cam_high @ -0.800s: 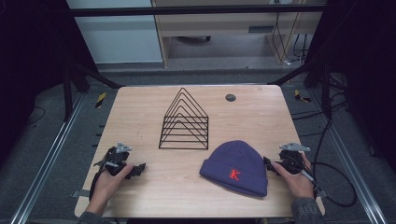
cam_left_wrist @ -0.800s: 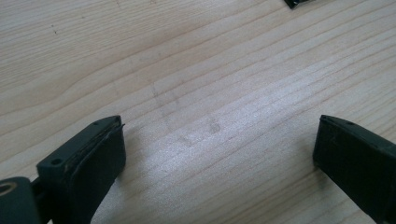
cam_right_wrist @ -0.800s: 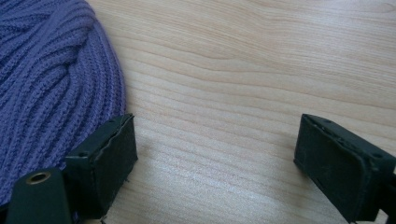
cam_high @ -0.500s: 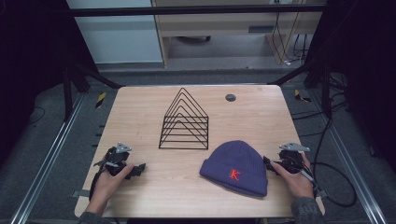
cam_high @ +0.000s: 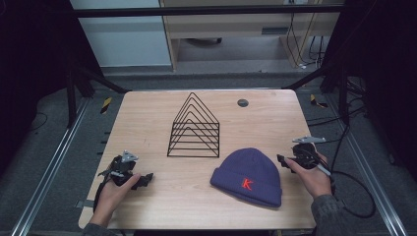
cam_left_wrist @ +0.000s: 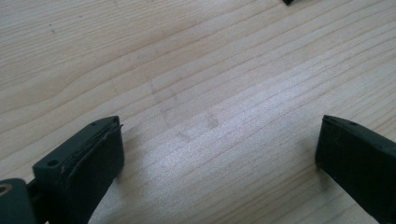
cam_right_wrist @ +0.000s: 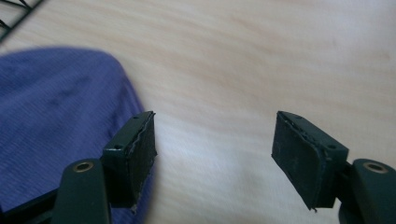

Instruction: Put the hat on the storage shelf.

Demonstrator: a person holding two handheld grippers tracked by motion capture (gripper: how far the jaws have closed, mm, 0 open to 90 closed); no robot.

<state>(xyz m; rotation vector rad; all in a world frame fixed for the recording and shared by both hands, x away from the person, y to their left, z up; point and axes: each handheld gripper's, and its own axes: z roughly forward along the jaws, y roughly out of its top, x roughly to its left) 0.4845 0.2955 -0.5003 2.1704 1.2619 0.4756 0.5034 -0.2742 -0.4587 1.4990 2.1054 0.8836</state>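
While both hands rest low on the wooden table (cam_high: 147, 118), the scene stands so:
Right gripper (cam_high: 284, 161): held in the person's right hand at the table's right edge, pointing toward the beanie; in the right gripper view its jaws stand wide apart with bare wood between them, holding nothing
Beanie (cam_high: 248, 175): a dark blue knitted cap with a red letter K on its cuff, lying flat on the near right part of the table, just beside the right gripper's tips — in the right gripper view the blue knit (cam_right_wrist: 56, 121) sits behind and beside the left-hand jaw; whether that jaw touches the cloth I cannot tell
Left gripper (cam_high: 146, 179): held in the person's left hand at the near left of the table, well apart from the beanie; in the left gripper view its jaws are spread wide over bare wood grain, nothing between them
Wire rack (cam_high: 194, 127): a black frame of nested triangles, upright near the table's middle, just behind the beanie and apart from it
Small dark disc (cam_high: 242, 103): set in the table top at the far side — right of the rack's peak
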